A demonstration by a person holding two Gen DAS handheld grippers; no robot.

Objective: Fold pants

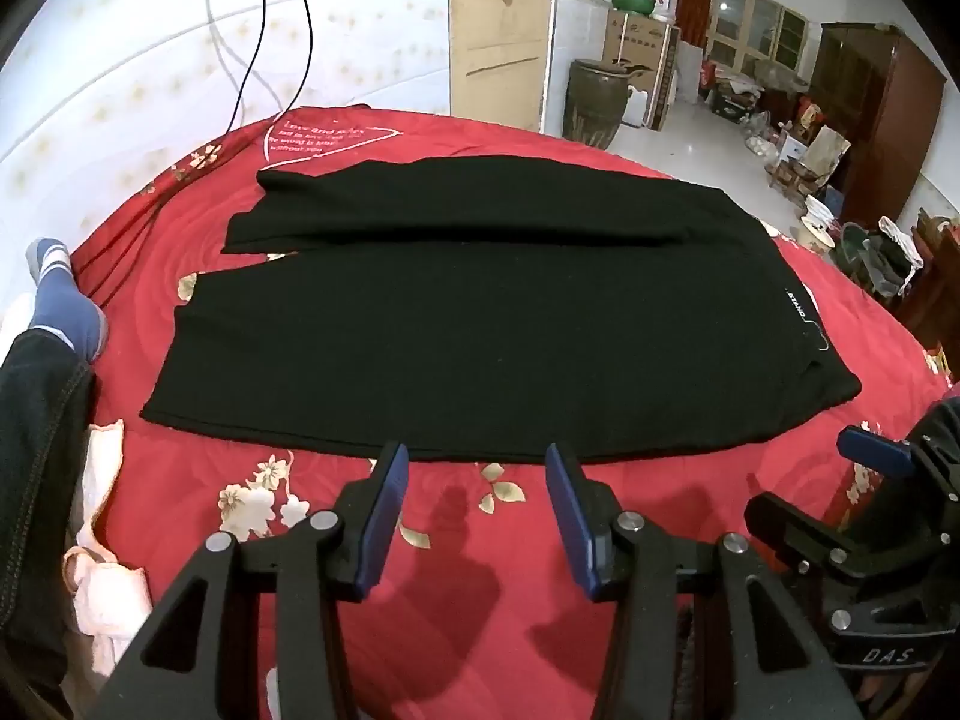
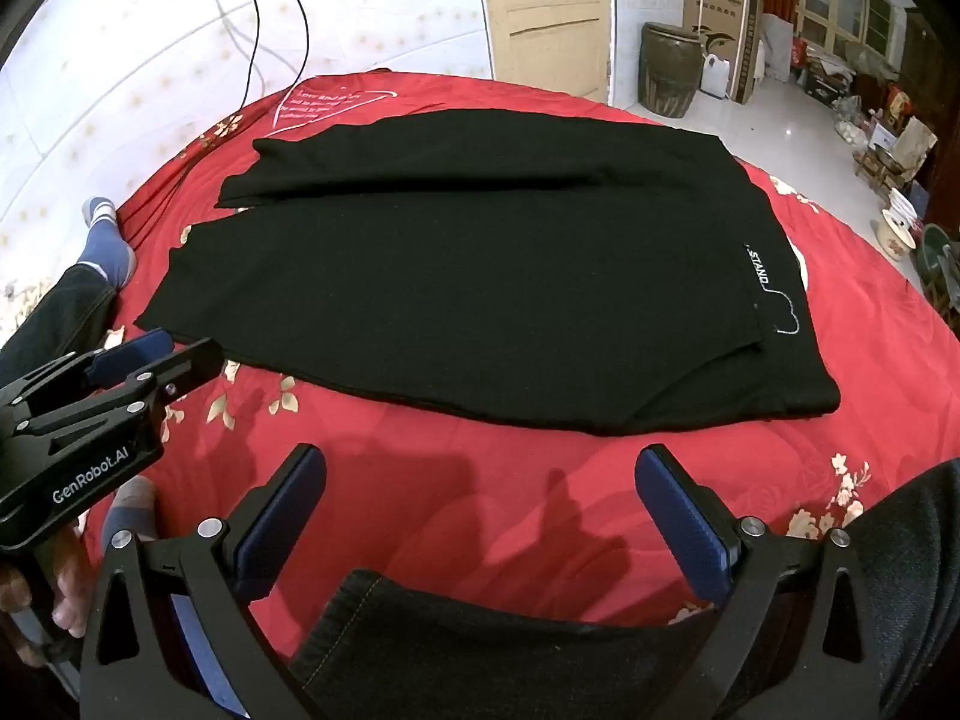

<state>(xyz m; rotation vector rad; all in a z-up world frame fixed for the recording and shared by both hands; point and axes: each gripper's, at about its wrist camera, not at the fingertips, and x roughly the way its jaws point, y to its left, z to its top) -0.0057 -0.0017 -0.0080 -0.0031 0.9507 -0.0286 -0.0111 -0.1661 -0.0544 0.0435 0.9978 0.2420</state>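
Note:
Black pants (image 1: 480,324) lie flat on a red floral bedspread (image 1: 480,540), legs to the left, waist with a white "STAND" label to the right; they also show in the right wrist view (image 2: 480,276). My left gripper (image 1: 477,462) is open and empty, just short of the near edge of the pants. My right gripper (image 2: 480,468) is open and empty, hovering near the same edge further right. Each gripper shows in the other's view: the right one (image 1: 870,456) and the left one (image 2: 150,354).
The person's legs in dark jeans and blue socks (image 1: 60,294) rest on the bed at left, and a knee (image 2: 480,648) lies under my right gripper. A pink-white cloth (image 1: 108,570) lies at left. Cables (image 1: 264,60) hang on the wall. Cluttered floor lies to the right.

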